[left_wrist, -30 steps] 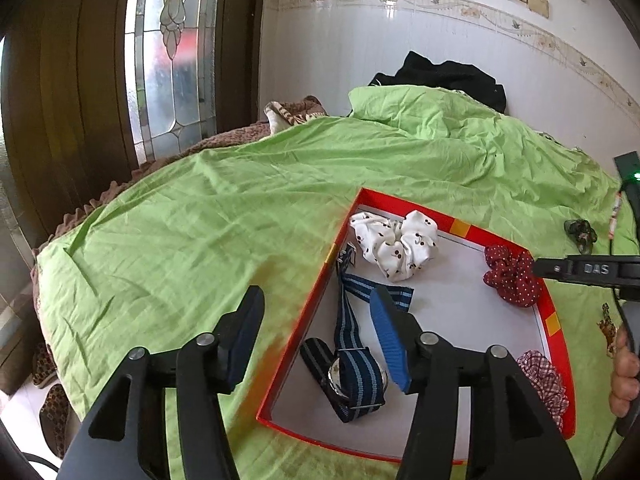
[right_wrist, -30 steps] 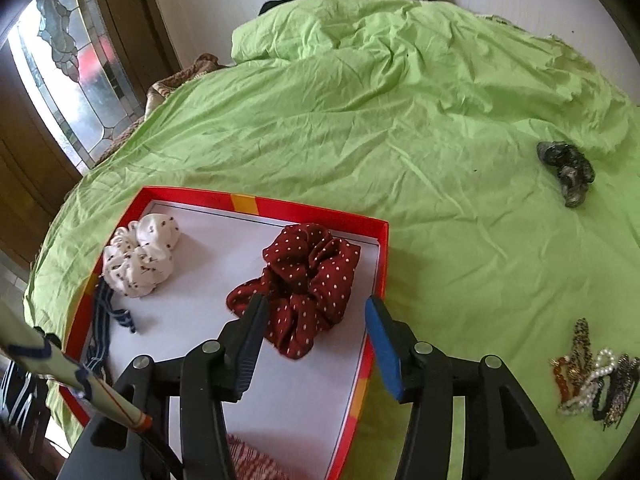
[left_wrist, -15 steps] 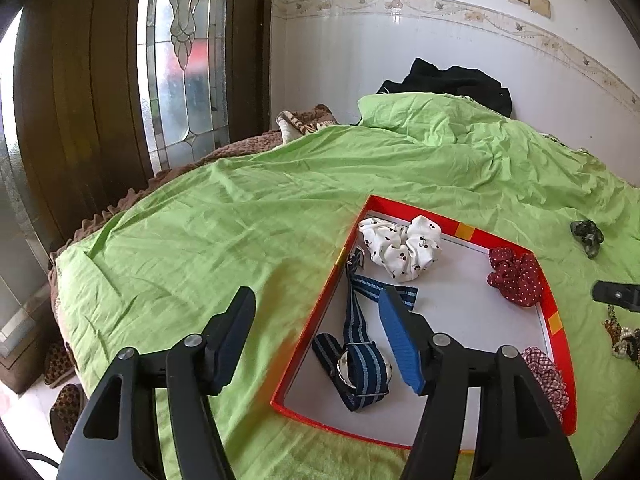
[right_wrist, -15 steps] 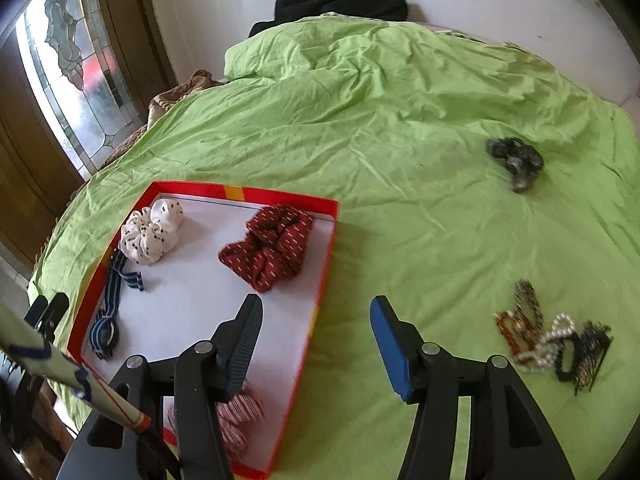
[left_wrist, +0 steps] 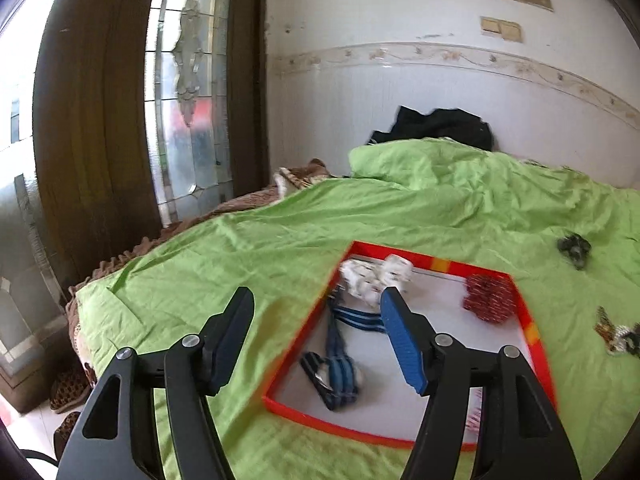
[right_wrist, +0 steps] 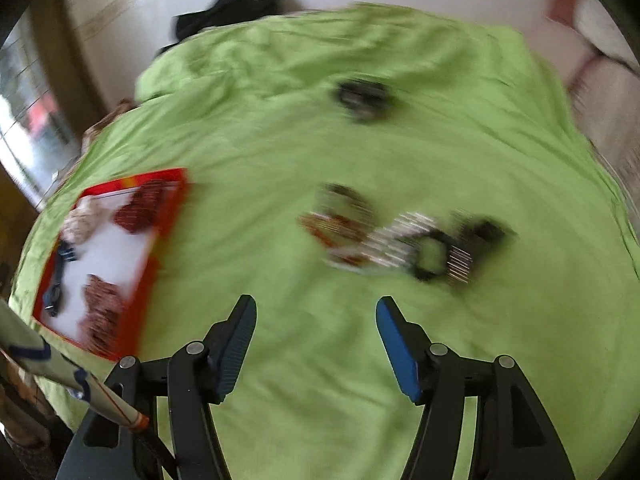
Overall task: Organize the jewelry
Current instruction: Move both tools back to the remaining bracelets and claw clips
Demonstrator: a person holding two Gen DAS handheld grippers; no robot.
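Observation:
A red-rimmed tray (left_wrist: 440, 266) lies on the green bedspread (left_wrist: 240, 248). In it are a white spotted scrunchie (left_wrist: 368, 280), a red dotted scrunchie (left_wrist: 488, 298), a blue striped strap (left_wrist: 336, 360) and a checked scrunchie (left_wrist: 474, 416). My left gripper (left_wrist: 316, 294) hovers open before the tray's near left side, holding nothing. In the blurred right wrist view the tray (right_wrist: 176, 216) is at the left. My right gripper (right_wrist: 316, 300) is over bare bedspread just short of a jewelry pile (right_wrist: 400, 240), its jaws opening with nothing between them. A dark scrunchie (right_wrist: 362, 98) lies farther back.
Black clothing (left_wrist: 436, 124) lies at the bed's far end against the white wall. A leaded-glass door (left_wrist: 184, 120) and a brown blanket edge (left_wrist: 120, 256) are at the left, with shoes (left_wrist: 68, 388) on the floor. A pink pillow (right_wrist: 592, 40) is at the far right.
My right gripper has swung right, from over the red scrunchie in the tray to near the jewelry pile, and its jaws widened. My left gripper drew back and rose, and its jaws widened a little.

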